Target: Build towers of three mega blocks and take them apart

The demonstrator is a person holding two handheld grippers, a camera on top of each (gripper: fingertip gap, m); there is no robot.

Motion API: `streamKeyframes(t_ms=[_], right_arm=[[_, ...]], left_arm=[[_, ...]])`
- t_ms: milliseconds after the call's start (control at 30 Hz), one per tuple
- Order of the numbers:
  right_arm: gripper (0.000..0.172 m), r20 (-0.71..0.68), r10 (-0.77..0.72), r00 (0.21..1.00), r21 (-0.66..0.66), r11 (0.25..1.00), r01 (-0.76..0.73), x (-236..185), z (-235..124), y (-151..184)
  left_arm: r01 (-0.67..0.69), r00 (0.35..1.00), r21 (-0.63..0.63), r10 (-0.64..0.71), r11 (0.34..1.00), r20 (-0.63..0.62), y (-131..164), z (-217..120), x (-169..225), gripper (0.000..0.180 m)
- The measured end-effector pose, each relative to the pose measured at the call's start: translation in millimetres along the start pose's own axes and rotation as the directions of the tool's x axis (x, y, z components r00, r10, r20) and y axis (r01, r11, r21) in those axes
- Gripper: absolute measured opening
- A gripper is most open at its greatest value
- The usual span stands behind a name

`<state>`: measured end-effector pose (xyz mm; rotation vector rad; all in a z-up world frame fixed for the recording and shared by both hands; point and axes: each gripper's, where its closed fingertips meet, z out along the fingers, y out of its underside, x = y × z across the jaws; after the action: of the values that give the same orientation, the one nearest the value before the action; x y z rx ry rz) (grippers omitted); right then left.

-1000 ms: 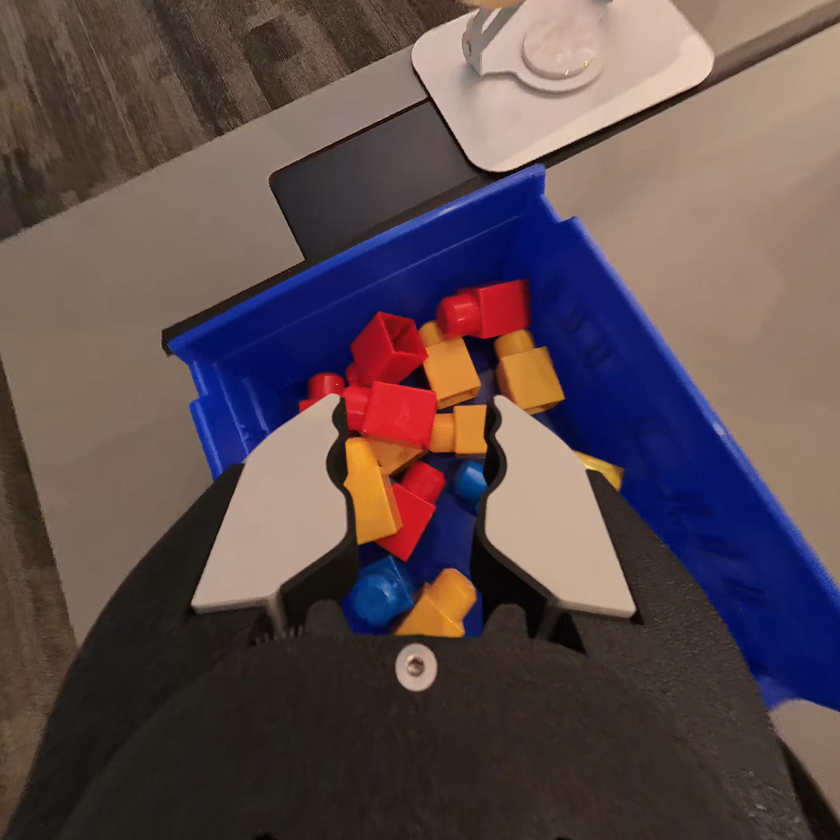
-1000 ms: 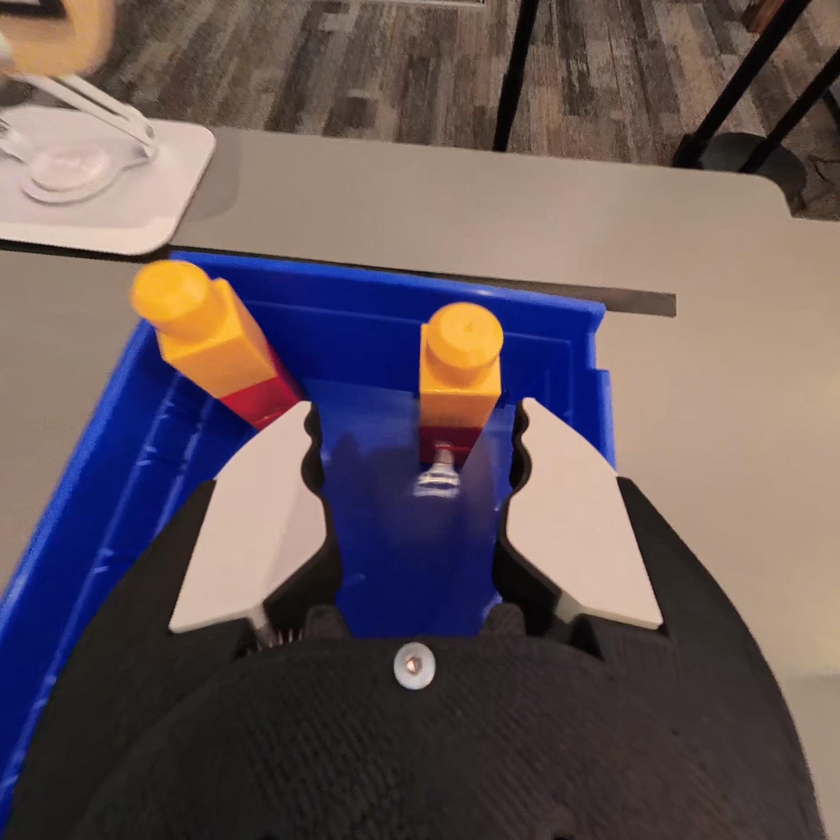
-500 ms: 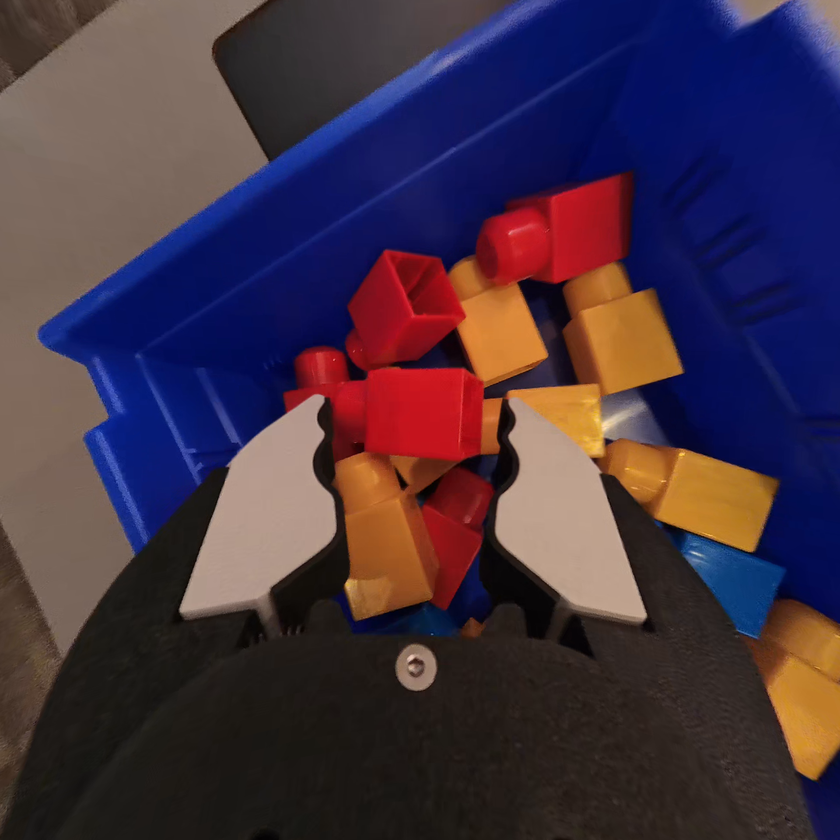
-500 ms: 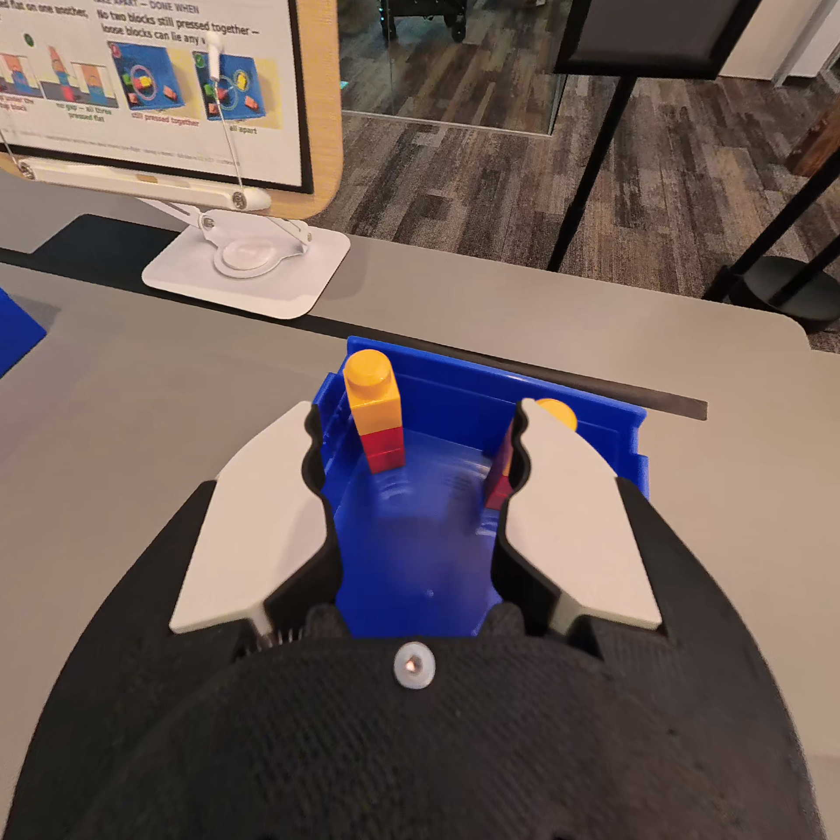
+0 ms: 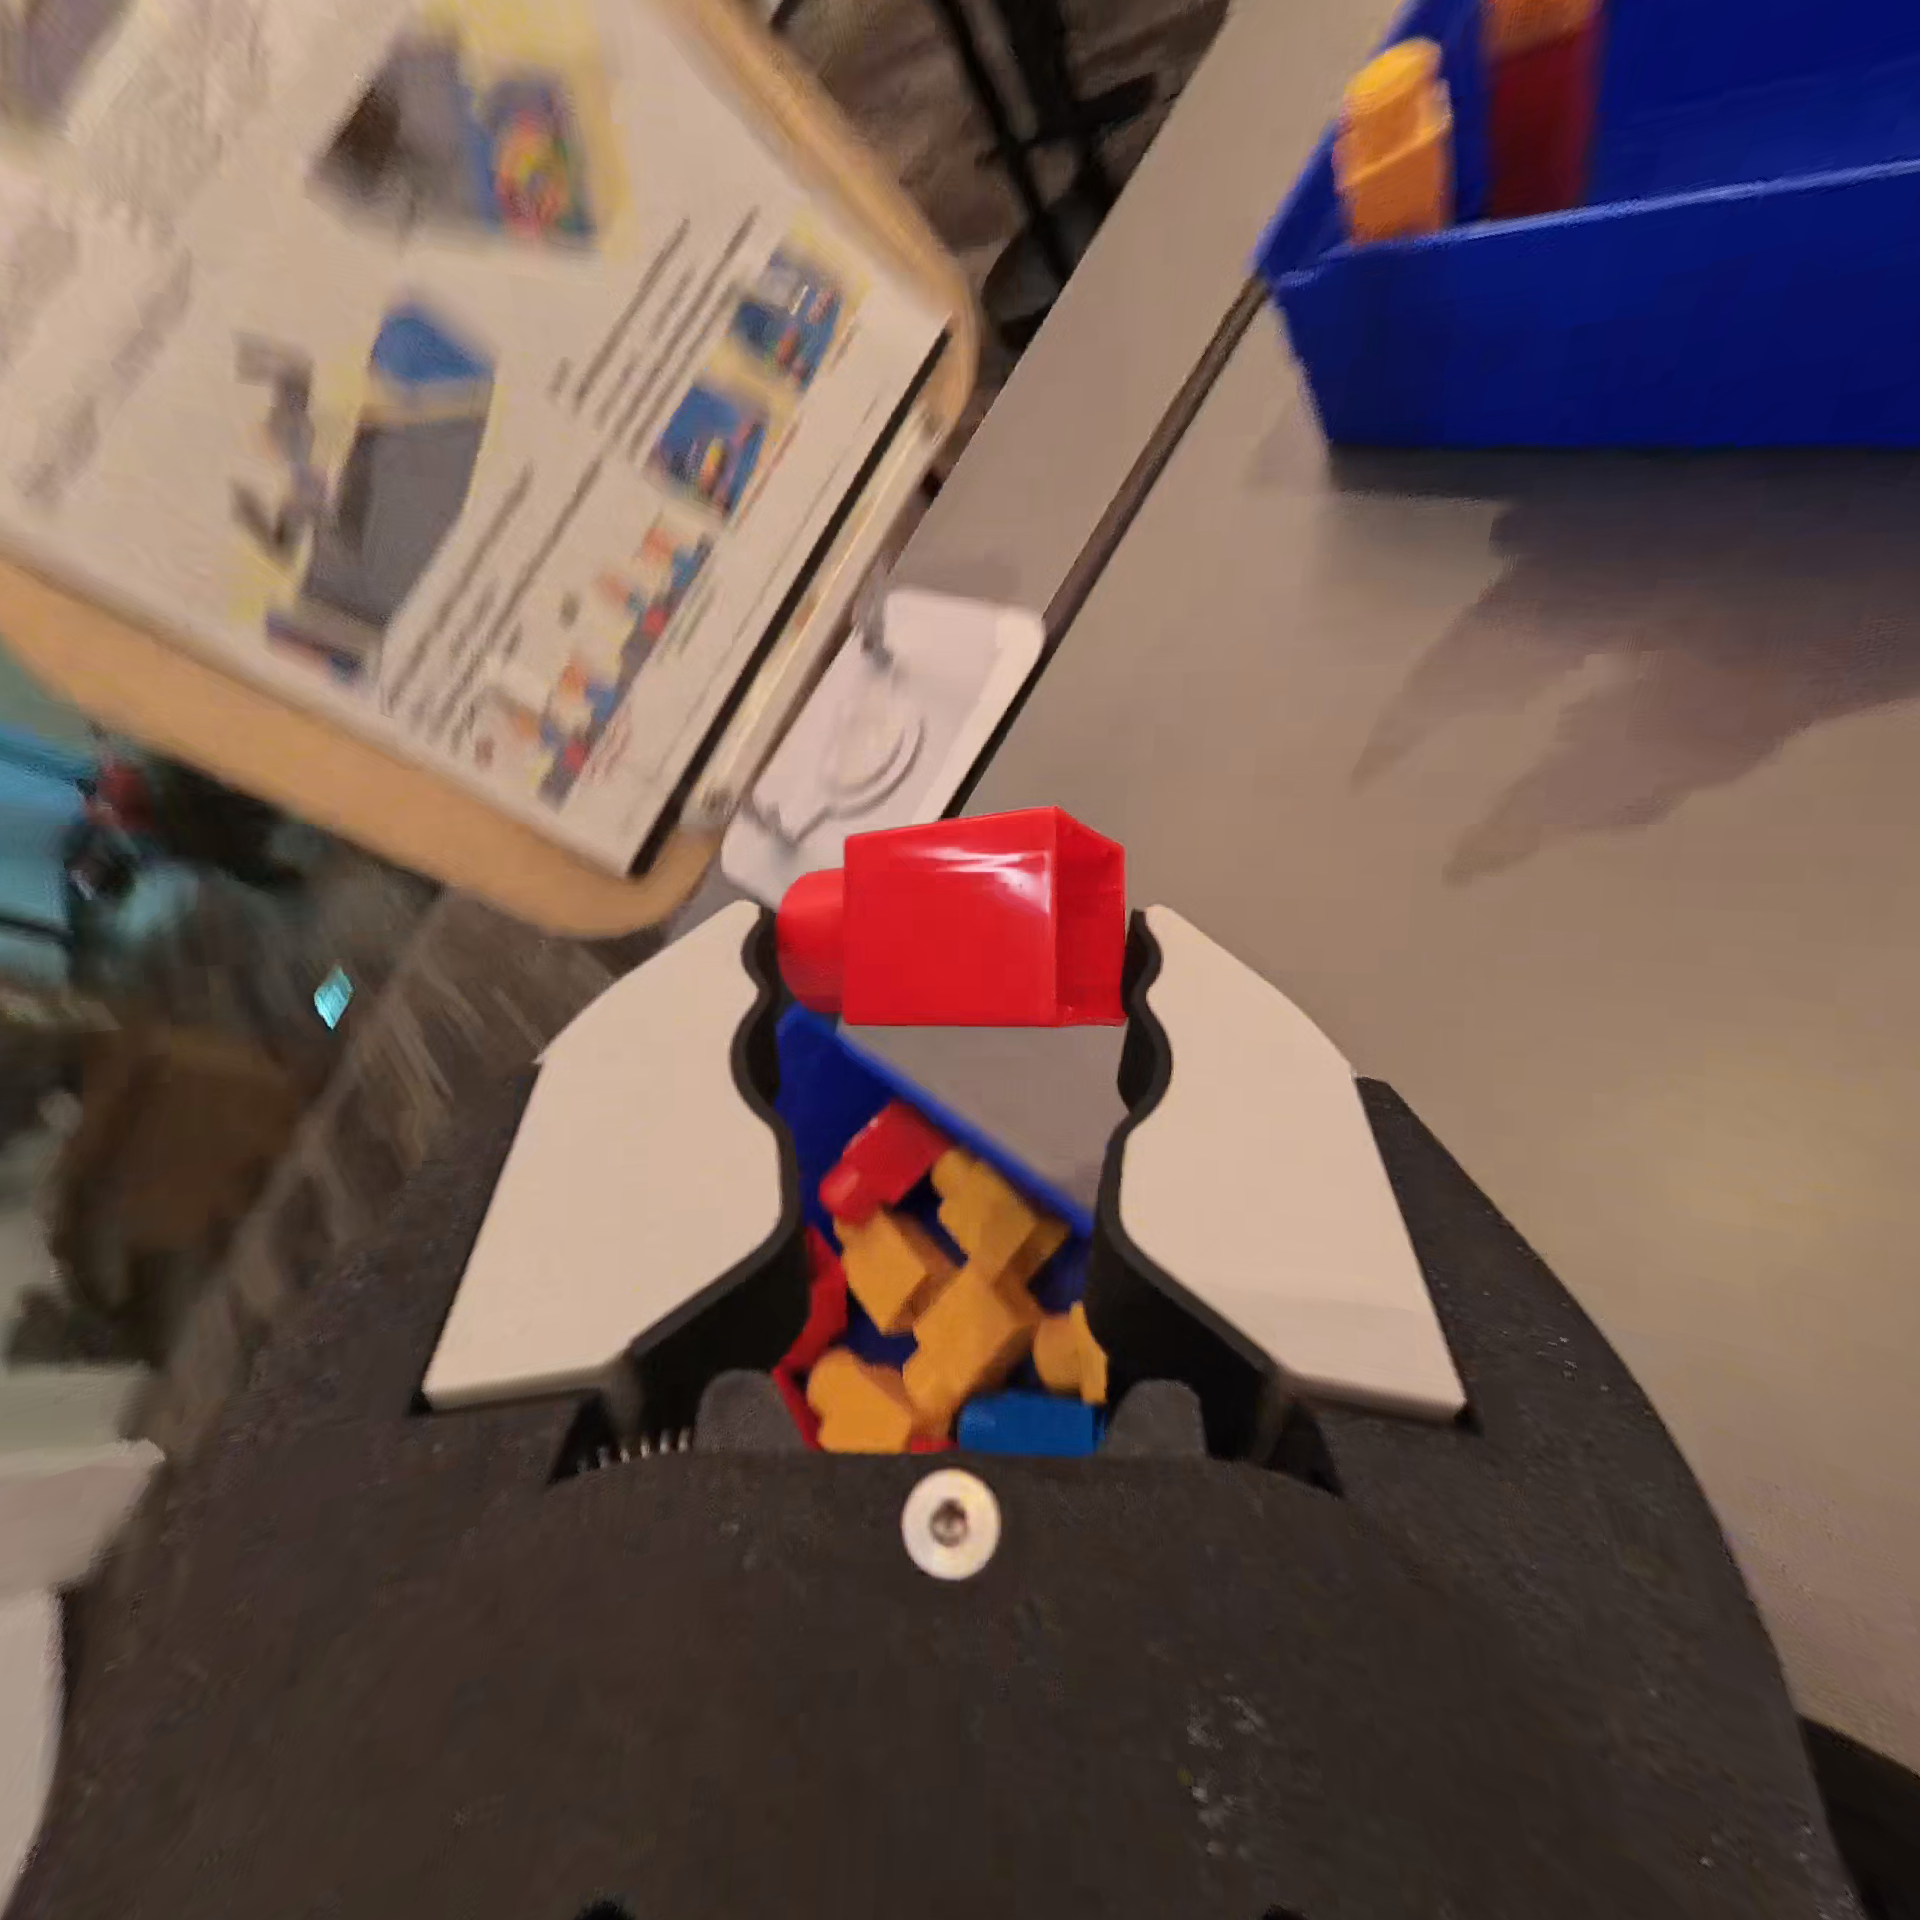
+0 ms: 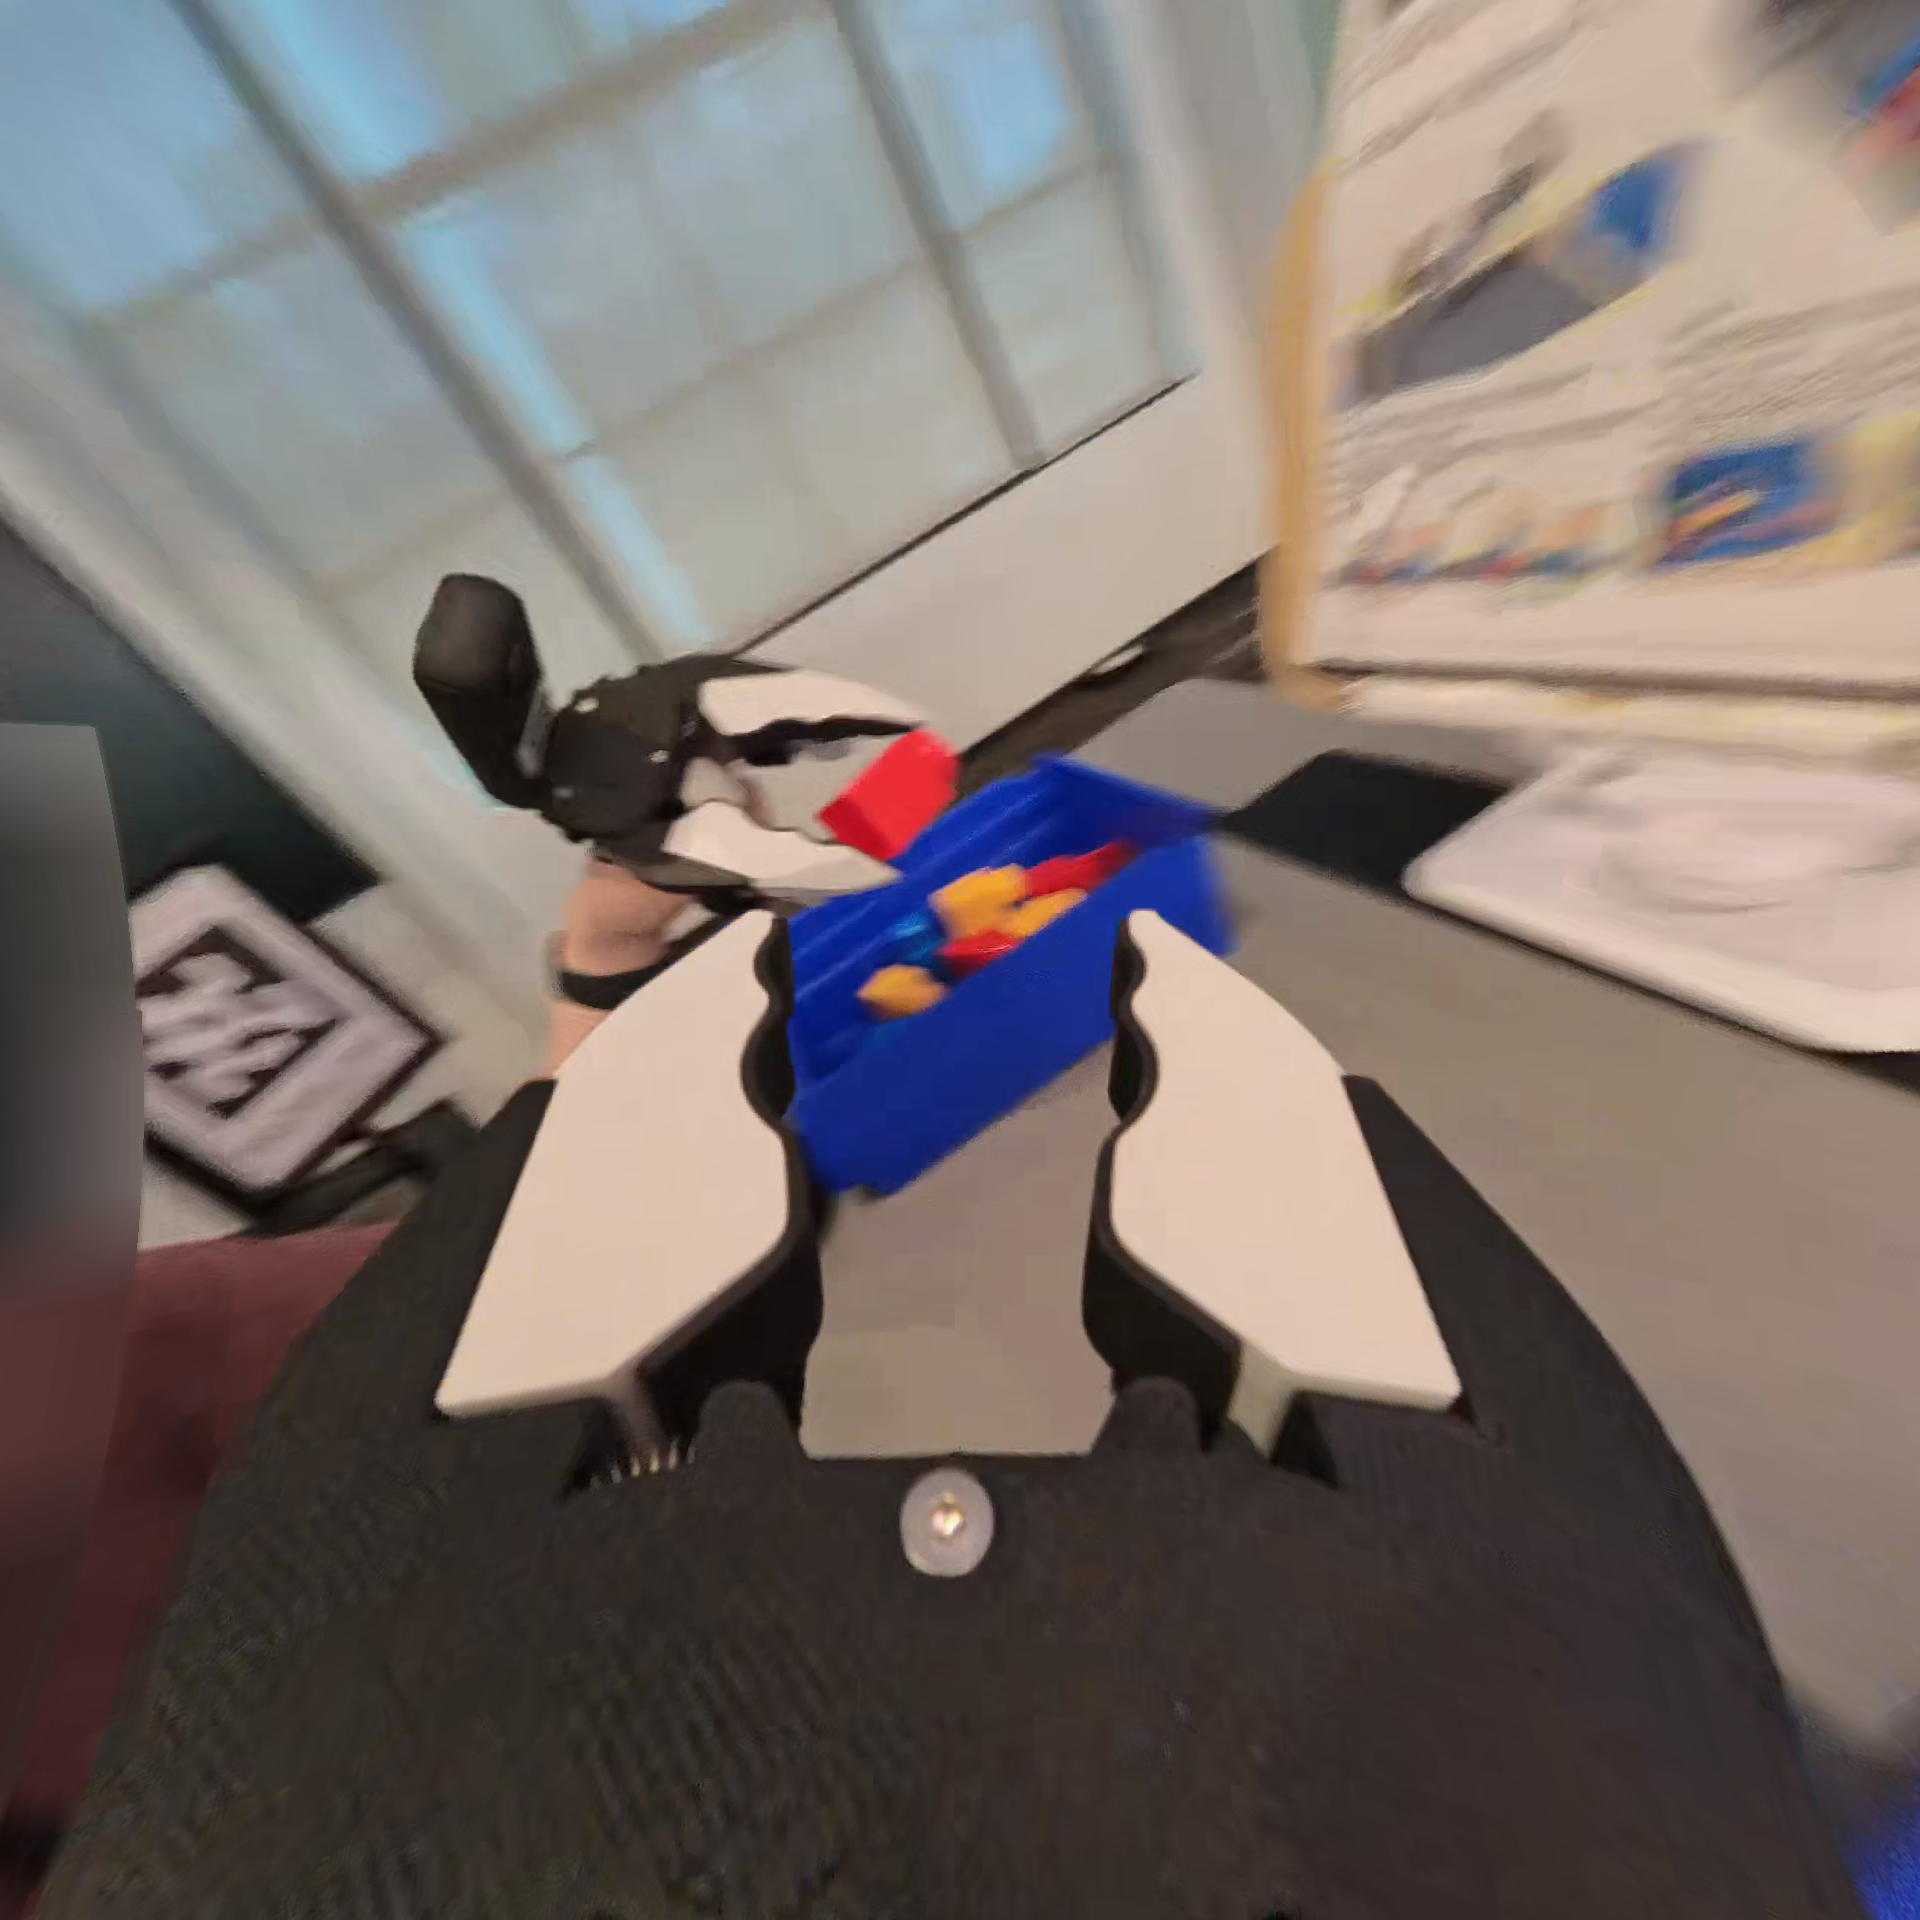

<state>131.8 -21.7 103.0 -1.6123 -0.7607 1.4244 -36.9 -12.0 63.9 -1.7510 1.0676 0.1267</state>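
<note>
We hold our left hand-held gripper (image 5: 943,961) raised, both pads pressing on the two ends of a red block (image 5: 966,920) that lies sideways between the fingertips. Our right hand-held gripper (image 6: 943,971) points forward, its fingers (image 6: 1226,1122) apart with nothing between them.

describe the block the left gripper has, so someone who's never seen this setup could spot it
Find the blue bin of loose blocks on the grey table; above its near end is the left gripper. Clamped at its fingertips is a red mega block, lying sideways, stud to the left. It is the only block lifted clear of the bins.
</note>
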Motion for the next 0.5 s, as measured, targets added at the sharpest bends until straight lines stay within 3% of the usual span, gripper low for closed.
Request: streamKeyframes(t_ms=[100,300,333,433,500], right_arm=[[0.065,0.118,0.169,0.979,-0.124,0.980,-0.154,-10.5,41.2,41.4],[0.059,0.260,0.412,0.873,-0.251,0.902,-0.351,-23.0,69.1,77.4],[0.046,0.266,0.418,0.869,-0.280,0.896,-0.345,-24.4,69.3,81.8],[0.038,0.237,0.352,0.905,-0.298,0.913,-0.277,-19.2,68.4,85.4],[0.038,0.135,0.267,0.954,-0.287,0.932,-0.221,0.6,66.4,87.4]], left_arm=[[-0.163,0.986,0.047,0.164,0.985,-0.014,-37.2,3.8,43.2,0.064],[-0.253,0.952,0.066,0.260,0.965,-0.160,-52.0,18.0,102.0,0.063],[-0.243,0.947,0.065,0.251,0.968,-0.202,-51.2,19.2,109.3,0.064],[-0.230,0.939,0.044,0.234,0.972,-0.254,-43.4,19.9,113.2,0.067],[-0.187,0.946,-0.002,0.180,0.982,-0.270,-30.7,11.8,99.1,0.067]])
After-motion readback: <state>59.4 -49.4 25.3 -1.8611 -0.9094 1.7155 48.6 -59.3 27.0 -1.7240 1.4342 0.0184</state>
